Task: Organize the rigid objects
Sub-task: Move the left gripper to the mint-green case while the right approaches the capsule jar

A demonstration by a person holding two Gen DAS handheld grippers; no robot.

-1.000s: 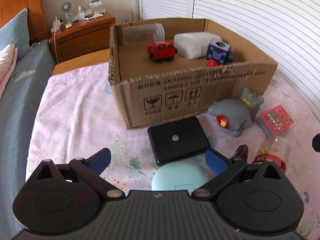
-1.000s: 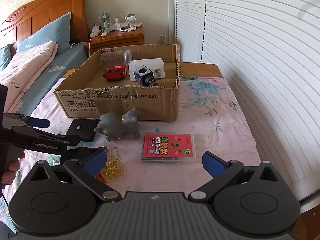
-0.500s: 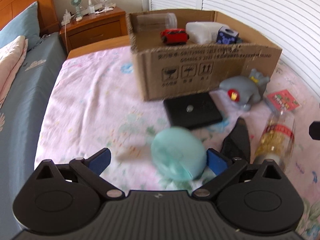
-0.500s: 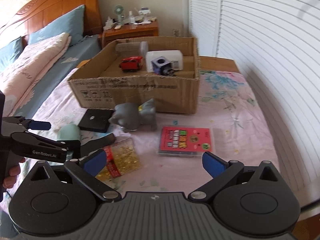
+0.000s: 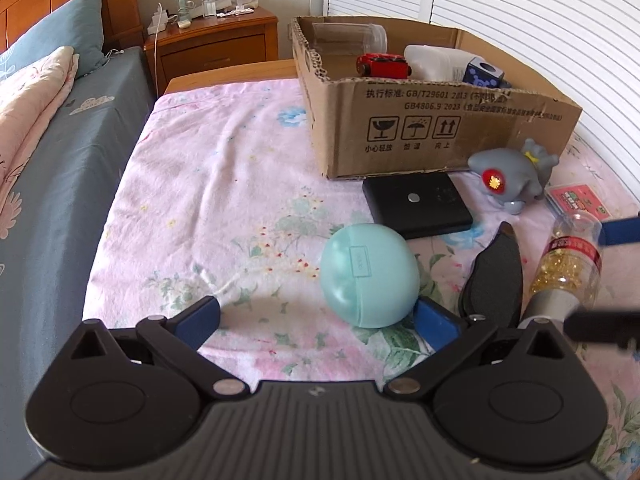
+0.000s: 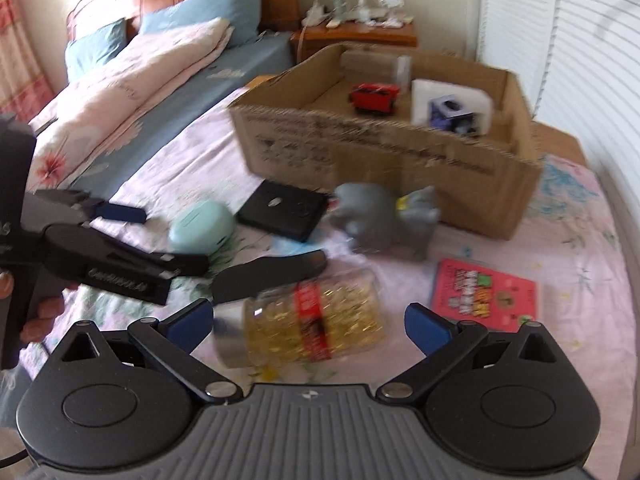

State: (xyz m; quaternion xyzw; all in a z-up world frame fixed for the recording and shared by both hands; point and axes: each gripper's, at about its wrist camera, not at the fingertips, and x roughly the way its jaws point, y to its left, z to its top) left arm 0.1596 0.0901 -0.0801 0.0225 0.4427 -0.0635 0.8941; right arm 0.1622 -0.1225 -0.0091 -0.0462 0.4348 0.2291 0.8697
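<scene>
A cardboard box [image 5: 440, 128] stands on the pink floral sheet; it holds a red toy train [image 5: 383, 65], a white container [image 5: 436, 65], a blue cube [image 5: 484, 74] and a clear jar [image 5: 348, 36]. In front lie a black flat box [image 5: 416, 204], a mint egg-shaped case [image 5: 370, 274], a grey toy animal [image 5: 510, 176], a black curved piece [image 5: 494, 276], a jar of yellow beads [image 6: 308, 328] and a red card pack [image 6: 484, 292]. My left gripper [image 5: 316, 318] is open, the mint case by its right finger. My right gripper [image 6: 308, 320] is open around the bead jar.
A bed with blue sheet and pillows [image 5: 52, 128] lies to the left. A wooden nightstand [image 5: 216, 44] with a small fan stands behind. White louvred doors [image 5: 540, 12] run along the right.
Both grippers have pulled back and lowered. The mint case now sits by my left gripper's right finger. My right gripper has swung left and closed in on the bead jar.
</scene>
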